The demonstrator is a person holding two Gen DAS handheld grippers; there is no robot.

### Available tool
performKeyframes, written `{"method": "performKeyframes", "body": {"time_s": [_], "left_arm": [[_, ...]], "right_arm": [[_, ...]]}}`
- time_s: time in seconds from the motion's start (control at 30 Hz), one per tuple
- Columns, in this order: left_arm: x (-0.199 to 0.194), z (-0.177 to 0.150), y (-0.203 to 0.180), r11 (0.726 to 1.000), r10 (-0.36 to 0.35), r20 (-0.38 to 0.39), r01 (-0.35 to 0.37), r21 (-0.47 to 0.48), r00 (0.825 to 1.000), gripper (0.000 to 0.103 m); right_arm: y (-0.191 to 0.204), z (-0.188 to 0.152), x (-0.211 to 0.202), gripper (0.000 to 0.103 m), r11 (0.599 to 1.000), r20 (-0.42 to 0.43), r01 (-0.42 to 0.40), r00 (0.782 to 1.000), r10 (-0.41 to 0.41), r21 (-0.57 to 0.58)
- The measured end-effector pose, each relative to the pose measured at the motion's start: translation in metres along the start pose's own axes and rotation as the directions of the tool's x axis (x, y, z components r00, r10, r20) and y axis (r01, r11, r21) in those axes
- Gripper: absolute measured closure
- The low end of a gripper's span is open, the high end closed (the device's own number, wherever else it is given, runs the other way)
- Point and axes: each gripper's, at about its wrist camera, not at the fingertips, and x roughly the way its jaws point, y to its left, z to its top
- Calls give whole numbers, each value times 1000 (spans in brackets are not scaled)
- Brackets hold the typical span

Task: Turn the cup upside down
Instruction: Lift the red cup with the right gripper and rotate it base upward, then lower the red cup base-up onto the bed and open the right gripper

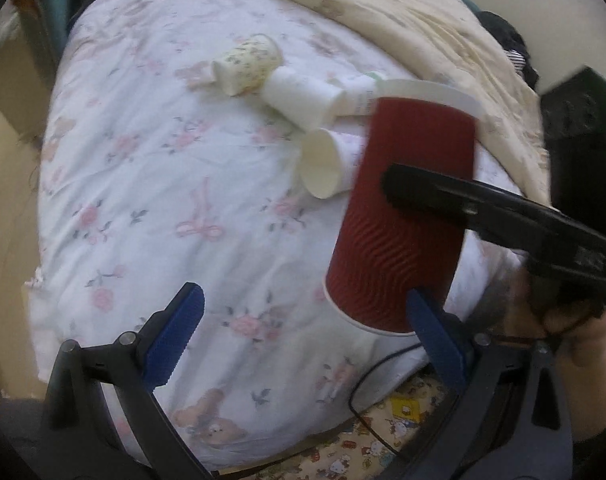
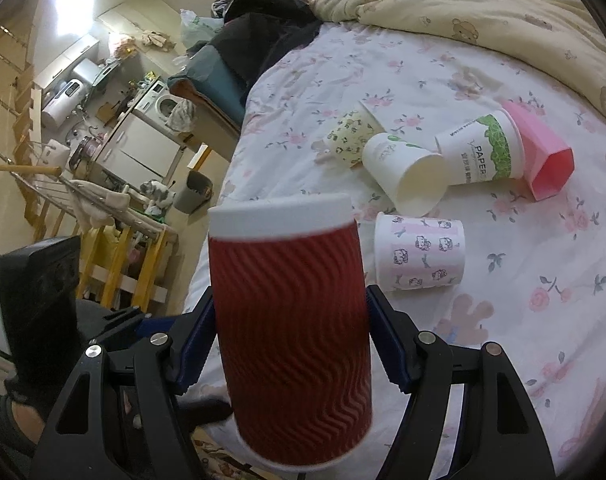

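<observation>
Right gripper (image 2: pixel 291 344) clamped on red ripple cup (image 2: pixel 291 320) mid-body, pads on opposite sides, likely so it can roll wrist without slip. Cup in air above bed edge, not touching sheet. Long axis near vertical, slight tilt; white band end up, narrower end down in right view. Which end is mouth: can't tell, so flip progress unclear. Left gripper (image 1: pixel 303 336) empty, fingers spread wide, just below cup. Farther: loose paper cups (image 2: pixel 415 176) lying on floral sheet (image 2: pixel 523 272), well apart.

Dark red wavy-ribbed cup (image 2: pixel 291 332), white-rimmed; blue-padded black gripper (image 2: pixel 291 344); pink-floral white sheet (image 2: pixel 503 280).
</observation>
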Motion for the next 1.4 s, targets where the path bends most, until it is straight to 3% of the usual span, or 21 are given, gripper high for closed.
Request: {"method": "performKeyframes", "body": {"time_s": [0.2,0.43,0.57,0.77,0.87,1.03,1.17,1.4], "left_arm": [[4,2,17,996,63,-8,-63,-63,998,3],[-2,2,21,994,95,10,-94,-55,995,3],[-11,-2,49,961,221,32,-212,-179,975,3],[-23,-8,84,910,289,30,-265,-319,957,3],[-24,-10,94,897,301,18,-276,-346,954,3],[-23,-10,100,891,285,3,-264,-370,959,2],[-26,-9,95,896,278,13,-254,-364,961,2],[-28,-9,90,903,261,18,-238,-357,965,2]], "right_arm": [[4,-2,-5,30,1000,-1,-3,1000,3,-21],[9,2,-9,30,998,15,32,999,-31,-50],[23,21,-5,30,989,9,89,996,-88,-118],[46,46,37,30,942,10,207,977,-212,-263],[52,52,72,30,912,-2,251,964,-266,-324],[57,51,111,30,901,-52,252,956,-288,-353],[55,48,132,30,882,-77,283,939,-334,-376],[53,46,140,28,888,-119,282,931,-344,-363]]}}
